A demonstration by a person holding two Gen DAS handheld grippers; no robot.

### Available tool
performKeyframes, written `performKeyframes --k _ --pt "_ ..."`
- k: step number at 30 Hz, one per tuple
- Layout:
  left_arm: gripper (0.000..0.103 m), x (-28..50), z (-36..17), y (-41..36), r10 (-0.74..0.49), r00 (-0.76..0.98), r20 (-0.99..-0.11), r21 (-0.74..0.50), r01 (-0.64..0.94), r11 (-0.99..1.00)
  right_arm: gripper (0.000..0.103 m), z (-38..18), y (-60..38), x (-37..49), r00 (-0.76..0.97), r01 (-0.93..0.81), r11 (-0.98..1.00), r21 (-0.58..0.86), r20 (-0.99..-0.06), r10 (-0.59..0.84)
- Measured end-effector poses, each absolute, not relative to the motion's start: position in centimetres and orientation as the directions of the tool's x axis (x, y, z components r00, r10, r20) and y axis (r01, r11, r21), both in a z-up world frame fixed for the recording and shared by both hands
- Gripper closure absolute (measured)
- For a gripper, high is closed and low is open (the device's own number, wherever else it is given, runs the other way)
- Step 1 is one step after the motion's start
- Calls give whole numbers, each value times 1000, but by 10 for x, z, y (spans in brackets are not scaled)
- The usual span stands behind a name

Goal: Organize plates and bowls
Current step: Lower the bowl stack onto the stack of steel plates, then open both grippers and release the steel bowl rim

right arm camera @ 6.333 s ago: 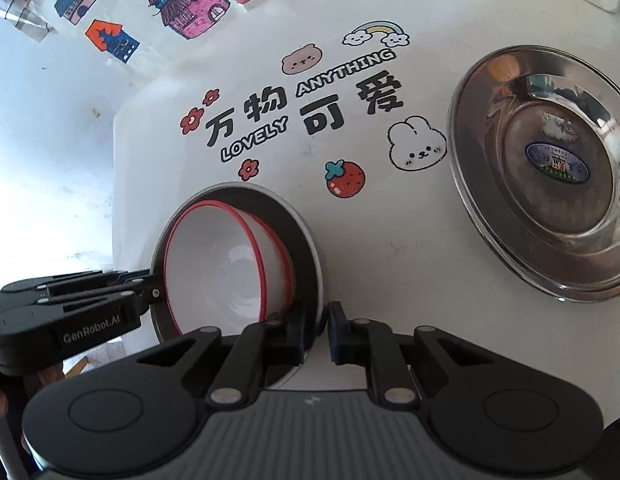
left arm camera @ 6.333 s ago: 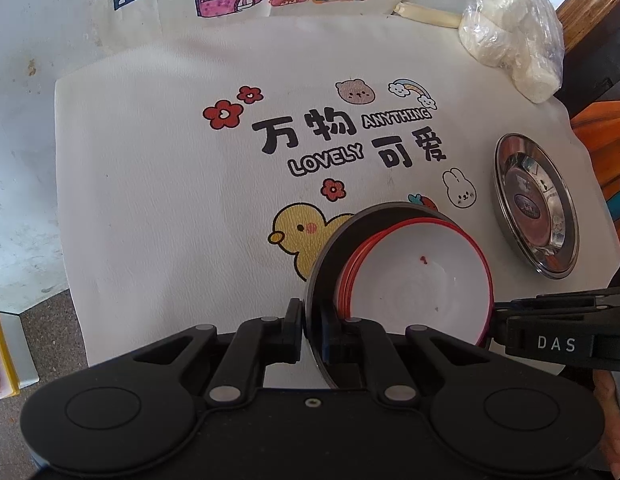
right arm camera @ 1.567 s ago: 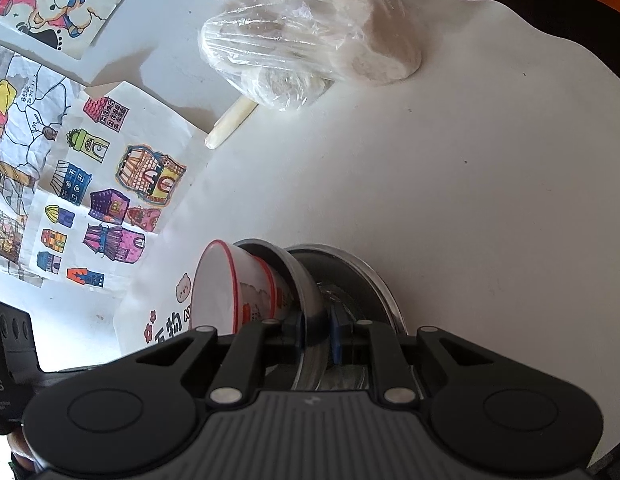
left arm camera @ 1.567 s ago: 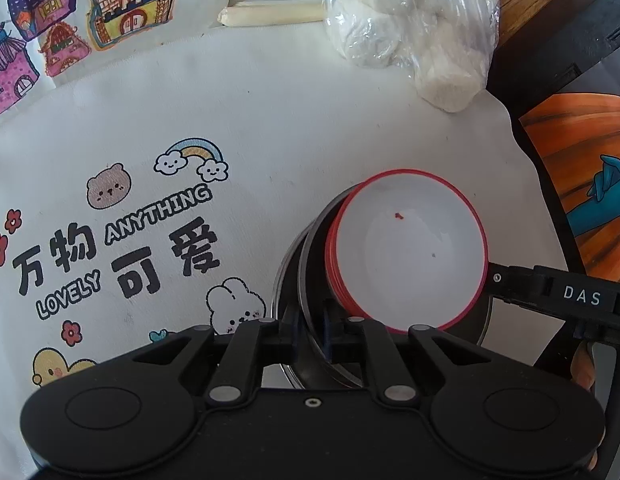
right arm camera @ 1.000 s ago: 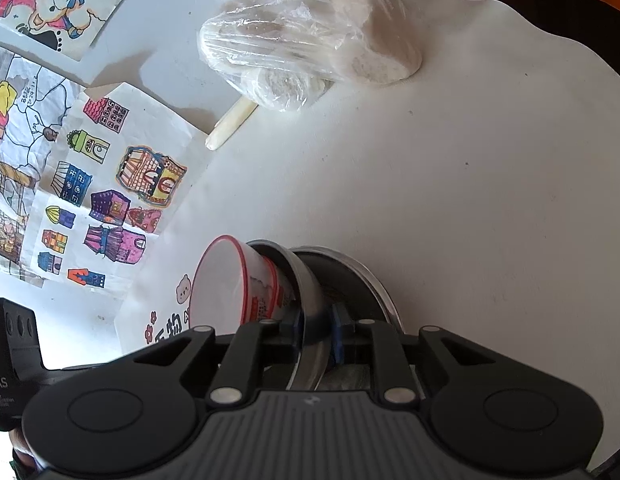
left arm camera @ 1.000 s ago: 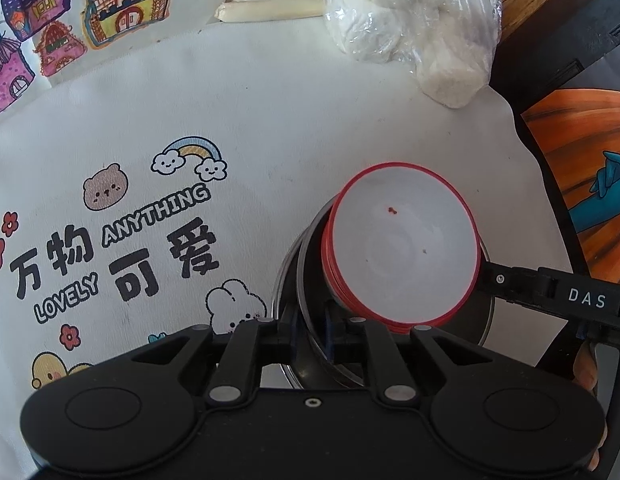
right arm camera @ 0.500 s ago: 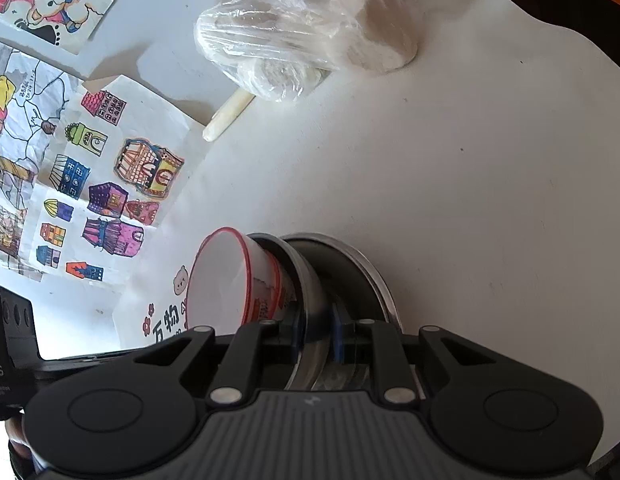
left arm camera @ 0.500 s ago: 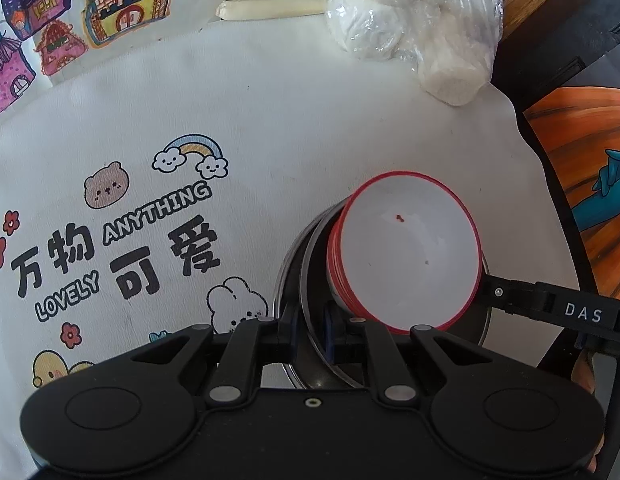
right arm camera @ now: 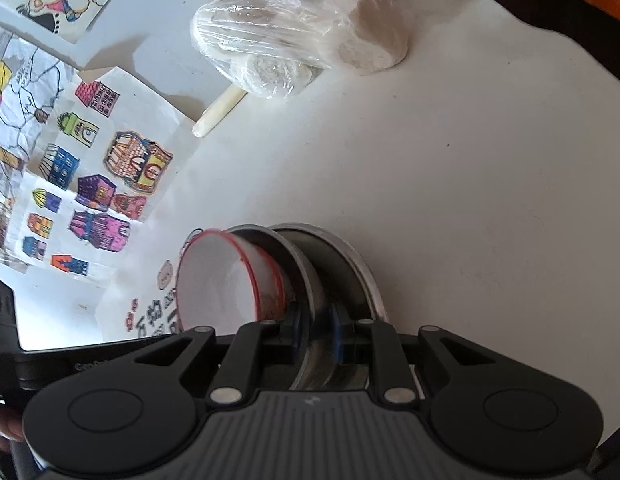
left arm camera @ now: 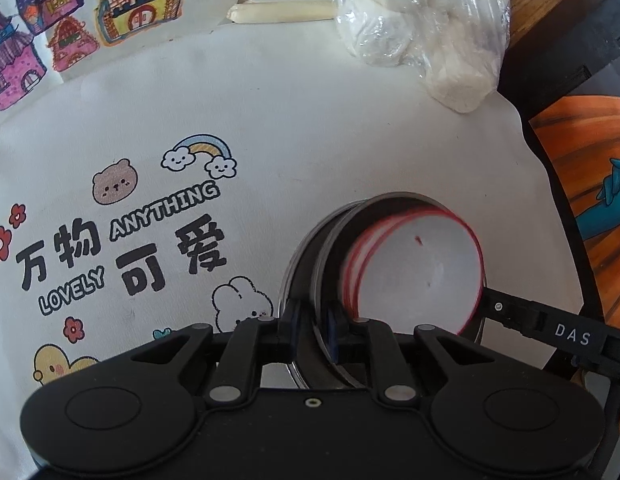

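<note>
Two nested white bowls with red rims (left arm camera: 417,276) sit tilted in a steel plate (left arm camera: 329,240). That plate lies over a second steel plate (left arm camera: 288,280) on the cartoon tablecloth. My left gripper (left arm camera: 313,324) straddles the upper plate's near rim; its jaws are opening and a dark gap shows beside the rim. My right gripper (right arm camera: 315,336) is shut on the same plate's (right arm camera: 298,264) opposite rim, with the bowls (right arm camera: 226,276) to its left and the lower plate (right arm camera: 361,272) to its right. The right gripper (left arm camera: 509,312) also shows from the side in the left wrist view.
A plastic bag of white lumps (left arm camera: 421,28) and a cream stick (left arm camera: 282,12) lie at the back of the cloth (left arm camera: 270,120). Coloured house drawings (left arm camera: 138,4) sit at the back left. The table's right edge borders an orange painted surface (left arm camera: 589,184).
The plate with the bowls was carried right and set over the second steel plate. In the last half second the bowls tipped and blurred, and the left jaws spread slightly.
</note>
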State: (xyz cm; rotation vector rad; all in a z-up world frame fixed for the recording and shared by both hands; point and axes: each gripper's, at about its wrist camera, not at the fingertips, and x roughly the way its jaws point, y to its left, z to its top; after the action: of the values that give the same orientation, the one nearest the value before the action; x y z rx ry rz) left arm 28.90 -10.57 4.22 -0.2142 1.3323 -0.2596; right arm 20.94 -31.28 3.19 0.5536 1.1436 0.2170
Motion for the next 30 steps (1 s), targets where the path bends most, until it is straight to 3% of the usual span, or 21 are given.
performKeyframes --k 6,11,14,15,16,18,26,30 --pt "86 288 43 -104 -314 224 -922 -308 65 949 74 38 -312 204 454 105 871 479 -803 387" --pt "86 286 43 -103 -321 233 -918 -314 66 947 72 39 -314 201 465 113 872 477 -801 378" --pt "85 283 45 -102 -324 242 -914 -317 69 946 64 42 -315 197 479 114 870 480 -794 375" --pt "78 282 46 -102 -319 250 -914 -312 70 948 58 43 -315 196 483 115 874 471 -796 365" --pt "63 281 48 -101 -294 264 -919 -287 65 956 51 45 -314 195 490 120 883 454 -800 345" --pt "50 278 51 -97 -257 310 -915 -257 43 966 50 46 -314 192 500 124 887 445 -800 331" --pt "33 271 57 -83 -292 344 -892 -295 45 954 43 47 -318 184 516 147 880 452 -794 322" --pt "26 262 60 -80 -294 386 -874 -295 58 954 35 49 -320 177 533 158 876 456 -786 313"
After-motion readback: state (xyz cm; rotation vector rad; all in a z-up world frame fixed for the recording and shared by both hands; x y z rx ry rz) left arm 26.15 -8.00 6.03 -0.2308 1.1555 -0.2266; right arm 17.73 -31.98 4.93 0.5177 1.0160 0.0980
